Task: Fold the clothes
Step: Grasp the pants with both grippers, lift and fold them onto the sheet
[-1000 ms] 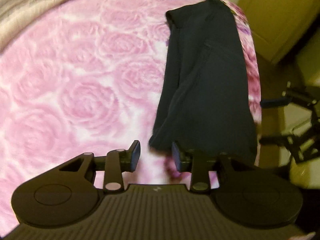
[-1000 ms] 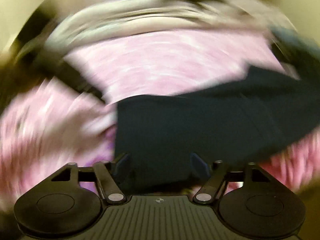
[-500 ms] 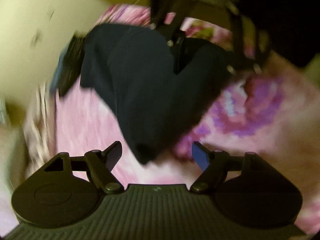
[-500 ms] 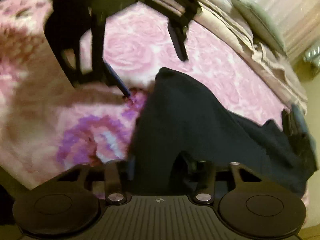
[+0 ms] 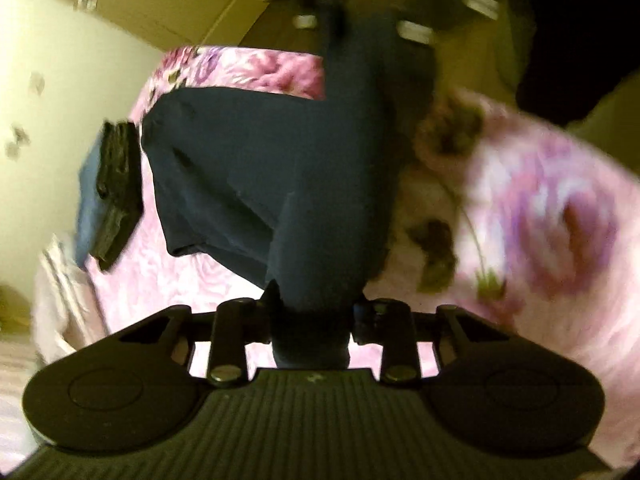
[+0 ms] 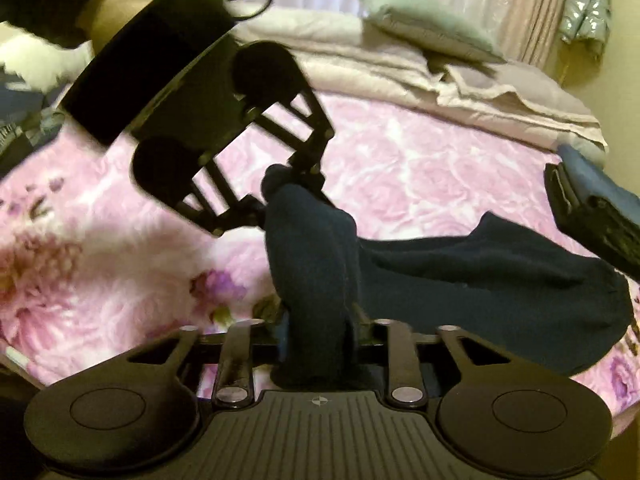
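A dark navy garment (image 5: 256, 168) (image 6: 480, 276) lies on a pink rose-patterned bedspread (image 5: 540, 216) (image 6: 420, 172). My left gripper (image 5: 314, 312) is shut on one bunched end of it, cloth filling the gap between the fingers. My right gripper (image 6: 318, 328) is shut on a neighbouring bunch of the same end. In the right wrist view the left gripper (image 6: 276, 196) comes in from the upper left and pinches the cloth just beyond my right fingers. The held end is lifted; the rest of the garment trails on the bed to the right.
A stack of folded dark and blue clothes (image 6: 596, 212) (image 5: 108, 188) sits at the bed's edge past the garment. Beige bedding (image 6: 440, 80) and a grey-green pillow (image 6: 424, 28) lie at the far side. A pale wall (image 5: 52, 100) stands to the left in the left wrist view.
Half a second ago my left gripper was open before the garment's corner; now it is shut on it. Both grippers have come close together and the held end has lifted.
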`<state>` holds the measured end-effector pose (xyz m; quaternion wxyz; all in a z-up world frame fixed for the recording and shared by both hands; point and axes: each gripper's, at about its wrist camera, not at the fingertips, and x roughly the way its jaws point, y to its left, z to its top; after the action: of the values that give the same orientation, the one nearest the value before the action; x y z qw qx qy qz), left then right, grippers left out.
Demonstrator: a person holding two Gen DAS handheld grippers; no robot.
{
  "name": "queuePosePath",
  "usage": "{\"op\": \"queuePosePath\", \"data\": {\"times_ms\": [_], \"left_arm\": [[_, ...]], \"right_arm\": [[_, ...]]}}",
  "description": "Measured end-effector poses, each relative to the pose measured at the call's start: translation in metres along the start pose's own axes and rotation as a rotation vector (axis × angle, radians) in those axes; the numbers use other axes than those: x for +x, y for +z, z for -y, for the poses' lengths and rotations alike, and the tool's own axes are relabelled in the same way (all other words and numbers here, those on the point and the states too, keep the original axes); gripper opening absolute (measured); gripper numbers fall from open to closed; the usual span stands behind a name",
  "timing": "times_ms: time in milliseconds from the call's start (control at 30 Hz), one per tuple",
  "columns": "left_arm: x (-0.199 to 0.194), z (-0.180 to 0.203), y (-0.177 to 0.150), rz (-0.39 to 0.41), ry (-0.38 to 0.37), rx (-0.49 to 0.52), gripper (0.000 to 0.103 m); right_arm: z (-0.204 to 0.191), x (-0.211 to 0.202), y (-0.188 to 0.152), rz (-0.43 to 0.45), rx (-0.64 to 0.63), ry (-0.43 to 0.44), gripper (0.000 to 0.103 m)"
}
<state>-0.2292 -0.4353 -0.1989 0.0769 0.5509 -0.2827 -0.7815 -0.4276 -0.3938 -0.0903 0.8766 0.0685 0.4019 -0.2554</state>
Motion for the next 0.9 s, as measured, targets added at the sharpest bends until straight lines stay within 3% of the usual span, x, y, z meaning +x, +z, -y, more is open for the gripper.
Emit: {"op": "queuePosePath", "data": {"times_ms": [67, 200, 300, 333, 400, 500, 800, 900], "left_arm": [[-0.004, -0.029, 0.009, -0.010, -0.055, -0.061, 0.028], [-0.006, -0.087, 0.028, -0.036, -0.157, -0.152, 0.028], [-0.001, -0.123, 0.044, -0.060, -0.204, -0.145, 0.028], [0.000, -0.135, 0.049, -0.068, -0.219, -0.141, 0.028], [0.012, -0.159, 0.064, -0.077, -0.235, -0.137, 0.028], [0.043, -0.199, 0.088, -0.079, -0.256, -0.146, 0.028], [0.137, -0.317, 0.159, -0.086, -0.316, -0.173, 0.030], [0.186, -0.348, 0.174, -0.089, -0.298, -0.269, 0.035]], "right_arm": [[0.010, -0.012, -0.005, 0.022, -0.005, -0.003, 0.083], [0.026, -0.014, -0.015, 0.028, -0.054, -0.029, 0.083], [0.041, 0.002, -0.015, 0.071, -0.078, -0.067, 0.082], [0.054, 0.006, -0.012, 0.080, -0.031, -0.055, 0.081], [0.086, 0.008, -0.012, 0.092, 0.069, -0.036, 0.024], [0.140, 0.005, -0.016, 0.104, 0.223, -0.008, 0.017], [0.300, -0.003, -0.028, 0.136, 0.684, 0.074, 0.016], [0.355, 0.012, -0.045, 0.152, 0.837, 0.083, 0.016]]}}
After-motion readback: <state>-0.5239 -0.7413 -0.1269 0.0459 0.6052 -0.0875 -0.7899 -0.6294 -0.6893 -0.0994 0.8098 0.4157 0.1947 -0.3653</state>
